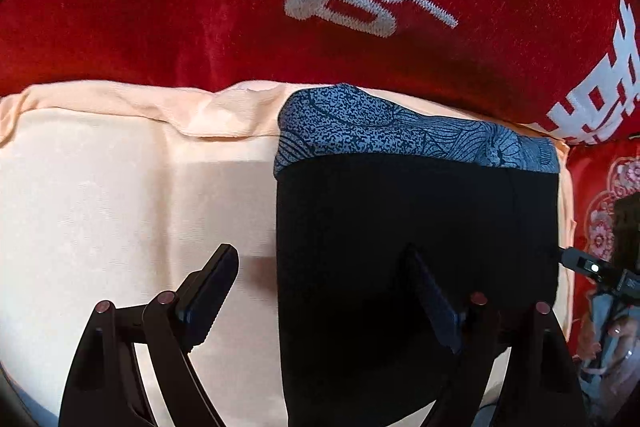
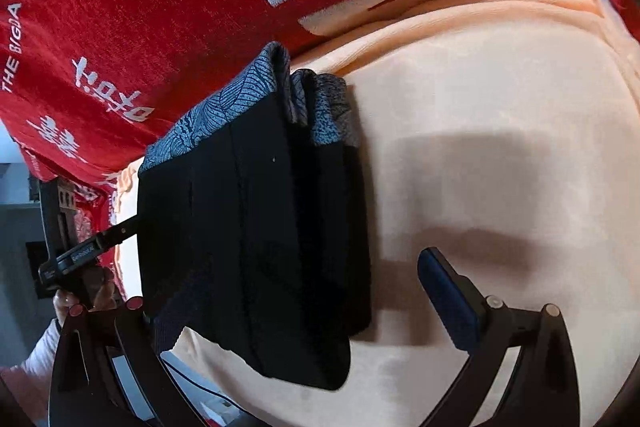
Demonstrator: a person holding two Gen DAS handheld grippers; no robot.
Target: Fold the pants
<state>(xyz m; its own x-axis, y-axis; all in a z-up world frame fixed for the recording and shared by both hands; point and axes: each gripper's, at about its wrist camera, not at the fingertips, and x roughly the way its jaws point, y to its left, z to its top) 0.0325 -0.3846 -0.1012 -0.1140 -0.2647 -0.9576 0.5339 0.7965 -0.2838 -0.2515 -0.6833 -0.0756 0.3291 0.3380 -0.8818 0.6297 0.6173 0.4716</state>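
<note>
Pants [image 1: 416, 235] lie folded narrow on the peach cloth [image 1: 120, 207]; both the left hand-held gripper [image 1: 324, 291] and the right hand-held gripper [image 2: 288, 307] hover spread, empty. Next probably: pinch the six-o'clock end, fold toward twelve.

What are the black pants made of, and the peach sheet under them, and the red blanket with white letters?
The black pants look like soft matte knit, probably stretchy, with a blue-grey leaf-print waistband. The peach sheet looks like smooth woven cloth with a faint sheen and shallow creases. The red blanket looks plush, like velvet or chenille, with raised white stitched letters. Exact fibres cannot be told.
</note>
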